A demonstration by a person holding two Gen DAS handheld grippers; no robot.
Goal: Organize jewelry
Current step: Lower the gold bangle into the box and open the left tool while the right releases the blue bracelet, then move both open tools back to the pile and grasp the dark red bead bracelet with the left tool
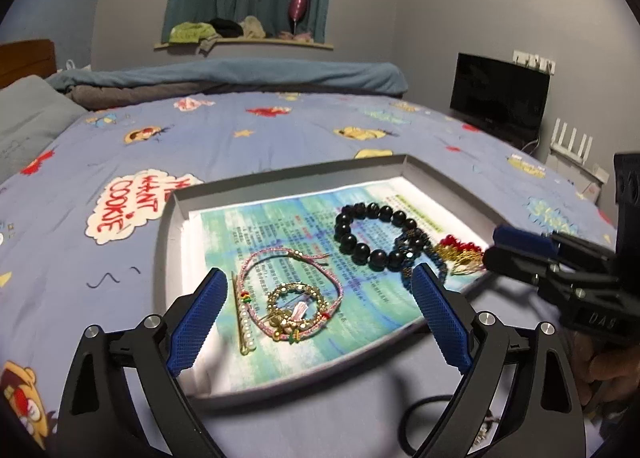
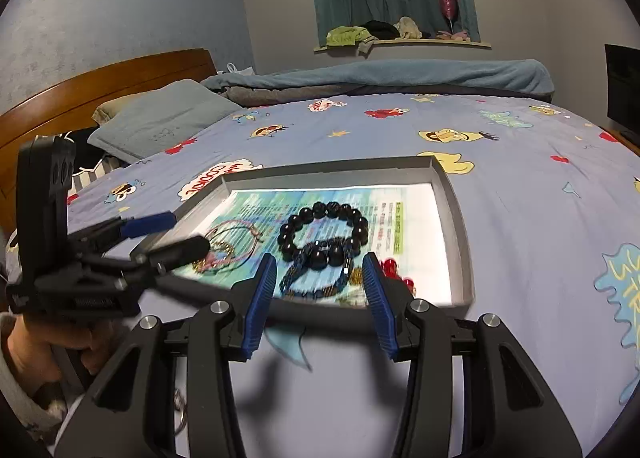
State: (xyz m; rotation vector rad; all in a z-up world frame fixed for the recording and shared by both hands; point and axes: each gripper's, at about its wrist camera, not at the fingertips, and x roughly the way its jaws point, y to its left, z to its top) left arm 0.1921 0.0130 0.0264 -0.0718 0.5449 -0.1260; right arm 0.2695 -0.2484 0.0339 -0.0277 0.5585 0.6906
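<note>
Glossy black bead bracelet (image 1: 376, 236) on printed paper sheet (image 1: 280, 338) (matt)

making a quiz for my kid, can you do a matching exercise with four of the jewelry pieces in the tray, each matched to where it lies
Things:
1. string of big round black beads
2. pink cord bracelet
3. gold pin lined with white pearls
4. cluster of red beads with gold threads

Places, as the left wrist view shows them:
A. leftmost piece, just left of the pink loop
B. rightmost piece, near the right gripper
C. middle of the printed sheet, farthest back
D. around a small ring of gold beads, between the open left gripper's fingers

Pairs: 1-C, 2-D, 3-A, 4-B
</note>
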